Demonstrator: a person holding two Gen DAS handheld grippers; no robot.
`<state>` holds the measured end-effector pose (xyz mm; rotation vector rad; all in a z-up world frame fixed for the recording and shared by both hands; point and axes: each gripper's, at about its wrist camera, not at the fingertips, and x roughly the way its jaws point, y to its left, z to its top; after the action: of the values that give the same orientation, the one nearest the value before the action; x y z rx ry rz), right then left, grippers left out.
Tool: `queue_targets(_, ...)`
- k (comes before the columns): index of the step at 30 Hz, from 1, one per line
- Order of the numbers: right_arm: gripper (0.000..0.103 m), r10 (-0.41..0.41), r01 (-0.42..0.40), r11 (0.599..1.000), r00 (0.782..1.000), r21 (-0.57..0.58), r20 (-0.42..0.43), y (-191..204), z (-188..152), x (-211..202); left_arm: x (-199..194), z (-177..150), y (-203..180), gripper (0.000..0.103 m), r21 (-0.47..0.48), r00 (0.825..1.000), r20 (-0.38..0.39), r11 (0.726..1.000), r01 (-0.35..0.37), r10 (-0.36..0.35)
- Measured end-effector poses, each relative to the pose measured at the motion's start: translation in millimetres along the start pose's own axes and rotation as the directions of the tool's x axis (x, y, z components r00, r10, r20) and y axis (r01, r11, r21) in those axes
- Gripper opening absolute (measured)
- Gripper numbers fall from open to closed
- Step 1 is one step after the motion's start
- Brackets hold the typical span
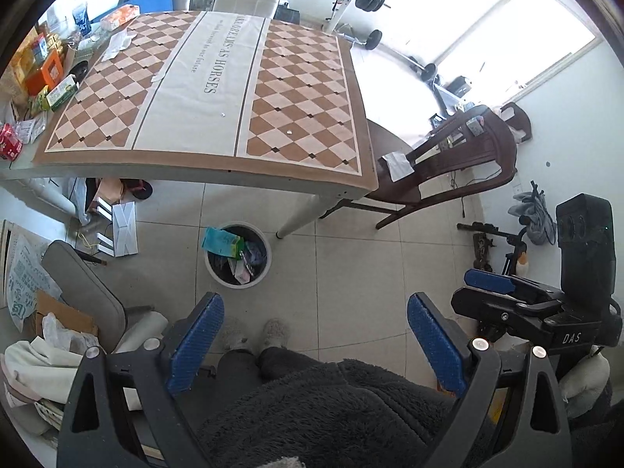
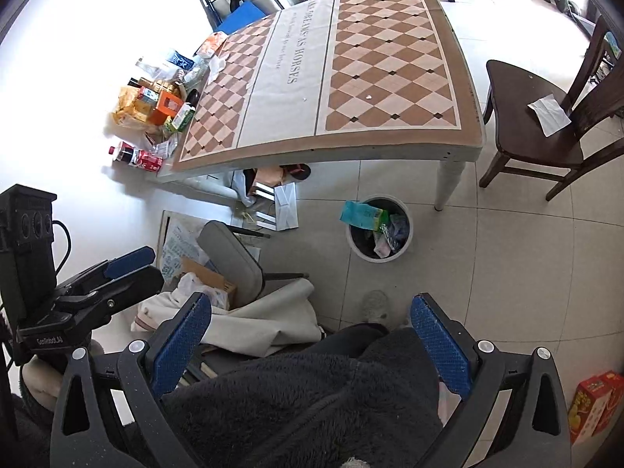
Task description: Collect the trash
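one trash bin [image 2: 377, 251] is counted on the floor; one table [image 2: 460, 138] is seen; one dark wooden chair [image 2: 538, 132] is spotted, with one white paper [image 2: 549, 114] on its seat; two tiny white scraps [image 1: 289, 131] are left on the tabletop; two slippers [image 1: 275, 331] are counted

bin [image 1: 218, 273] bottom hidden under trash, boxes [image 1: 35, 74] cut by left edge, small table crumbs [image 1: 289, 131] unidentifiable
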<state>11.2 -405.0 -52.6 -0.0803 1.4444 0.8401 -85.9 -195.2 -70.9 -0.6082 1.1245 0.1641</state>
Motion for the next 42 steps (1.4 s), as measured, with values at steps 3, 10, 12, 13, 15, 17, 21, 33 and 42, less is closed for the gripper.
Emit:
queue_targets(3,0.103,0.008,-0.008,1.000,1.000,-0.004,0.009,-1,1,-6,-3,-1,2,0.103,-0.014,1.000,0.014,1.000,0.003,-0.003)
queue_targets(10,0.103,0.011,-0.011,1.000,1.000,-0.020,0.012,-3,1,-10,-9,-6,3,0.103,-0.010,1.000,0.028,1.000,-0.002,0.002)
queue_targets(12,0.103,0.014,-0.014,1.000,1.000,-0.025,0.011,-3,0,-11,-10,-8,2,0.103,-0.008,1.000,0.027,1.000,-0.001,0.001)
queue_targets(13,0.103,0.017,-0.017,1.000,1.000,-0.026,0.009,-3,-1,-11,-10,-9,2,0.103,-0.009,1.000,0.028,1.000,-0.001,0.001)
queue_targets(15,0.103,0.013,-0.013,1.000,1.000,-0.028,0.006,-3,-2,-11,-10,-9,1,0.103,0.005,1.000,0.028,1.000,-0.001,0.000)
queue_targets(17,0.103,0.012,-0.011,0.999,1.000,-0.031,0.005,-2,-4,-12,-11,-10,0,0.103,0.012,1.000,0.031,1.000,-0.005,0.004)
queue_targets(21,0.103,0.012,-0.012,0.999,1.000,-0.035,0.009,0,-8,-15,-14,-15,-3,0.103,0.025,1.000,0.031,1.000,0.001,-0.001)
queue_targets(33,0.103,0.016,-0.016,0.999,1.000,-0.038,0.008,-2,-8,-17,-18,-21,-15,0.103,0.051,0.999,0.032,0.999,-0.001,-0.001)
queue_targets(42,0.103,0.018,-0.018,0.999,1.000,-0.037,0.011,0,-17,-19,-20,-20,-18,0.103,0.052,0.999,0.032,0.999,0.002,-0.004)
